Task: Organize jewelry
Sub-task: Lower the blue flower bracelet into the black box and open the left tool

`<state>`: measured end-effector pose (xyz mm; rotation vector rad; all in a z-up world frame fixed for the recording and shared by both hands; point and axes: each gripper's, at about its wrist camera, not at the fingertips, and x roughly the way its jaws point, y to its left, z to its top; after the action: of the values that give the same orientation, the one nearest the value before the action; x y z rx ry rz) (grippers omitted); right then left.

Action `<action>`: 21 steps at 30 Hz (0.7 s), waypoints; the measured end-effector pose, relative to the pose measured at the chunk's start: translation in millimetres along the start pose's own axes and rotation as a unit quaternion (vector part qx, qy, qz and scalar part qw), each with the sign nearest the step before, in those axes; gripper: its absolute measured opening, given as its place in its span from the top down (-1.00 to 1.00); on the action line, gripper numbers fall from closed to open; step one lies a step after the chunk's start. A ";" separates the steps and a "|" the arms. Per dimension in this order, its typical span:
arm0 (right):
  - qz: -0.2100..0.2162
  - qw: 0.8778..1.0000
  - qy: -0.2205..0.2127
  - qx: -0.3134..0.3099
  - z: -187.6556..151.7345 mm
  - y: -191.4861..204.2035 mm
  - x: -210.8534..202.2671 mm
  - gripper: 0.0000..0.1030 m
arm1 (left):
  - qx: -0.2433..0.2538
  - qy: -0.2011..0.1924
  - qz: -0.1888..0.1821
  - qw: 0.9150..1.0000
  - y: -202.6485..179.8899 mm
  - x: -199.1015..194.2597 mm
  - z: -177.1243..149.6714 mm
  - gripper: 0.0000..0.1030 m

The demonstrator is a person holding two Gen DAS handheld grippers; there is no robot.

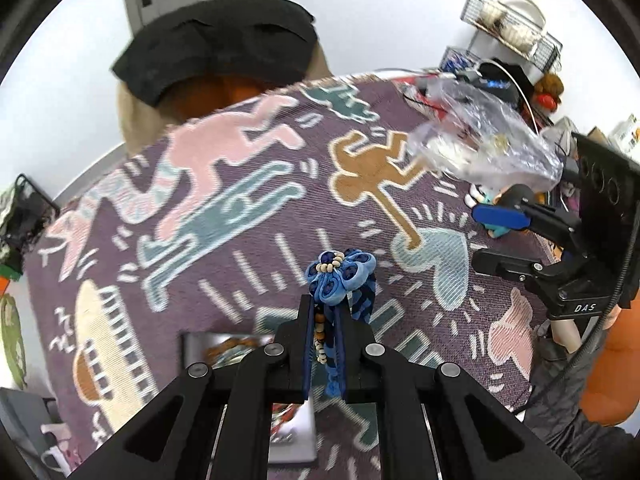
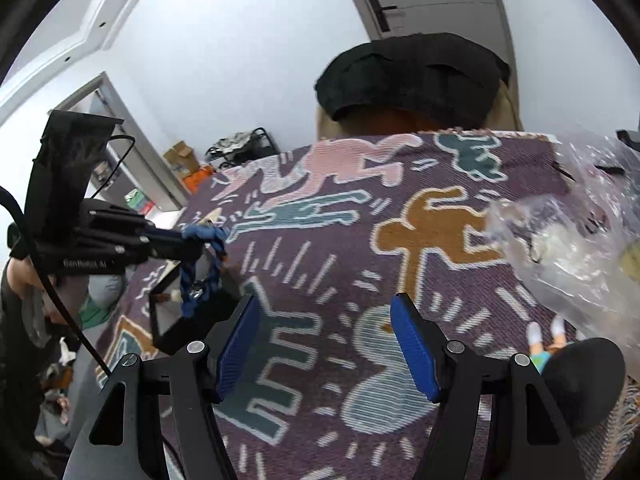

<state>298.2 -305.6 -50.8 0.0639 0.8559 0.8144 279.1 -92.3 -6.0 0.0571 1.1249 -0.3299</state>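
Left gripper (image 1: 324, 320) clamped nearly shut on a blue braided bracelet (image 1: 340, 276). Flower-shaped knot with cream beads sticking out past the fingertips; braid and bead strand trailing back between the fingers. Seen from the right wrist camera, bracelet (image 2: 200, 256) dangling as a loop from that gripper (image 2: 188, 246), lifted clear of the cloth, above a black box (image 2: 188, 320) lying open at the left side. Same box (image 1: 292, 440) partly hidden under the gripper in the left wrist view, white inside.

Right gripper (image 2: 326, 344) wide open, blue pads apart, nothing between them, hovering over the purple patterned cloth (image 2: 320, 240). From the left wrist camera, this gripper (image 1: 486, 240) at the right edge, well apart from the bracelet.

Crumpled clear bag (image 1: 480, 148) on the far right of the cloth. Black garment (image 1: 224, 40) draped beyond the far edge.
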 end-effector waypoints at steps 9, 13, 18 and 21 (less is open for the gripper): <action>0.018 0.999 -0.016 0.022 12.5 28.2 -8.9 -0.33 | -0.042 -0.038 0.035 0.998 40.8 -38.8 -28.8 0.81; -0.002 0.999 -0.017 0.036 12.3 37.8 -15.2 -0.33 | -0.054 -0.067 0.008 0.996 49.6 -50.2 -42.3 0.71; -0.030 0.998 -0.022 0.055 6.5 50.4 -25.2 -0.33 | -0.067 -0.104 0.002 0.992 57.8 -61.9 -60.4 -0.39; -0.054 0.996 -0.026 0.067 0.1 57.6 -32.7 -0.33 | -0.083 -0.139 -0.002 0.987 63.5 -74.1 -72.3 -0.68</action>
<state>250.4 -286.7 -8.8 0.1560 0.8564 0.6516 205.3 0.4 21.0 -0.1340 0.8720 -0.2378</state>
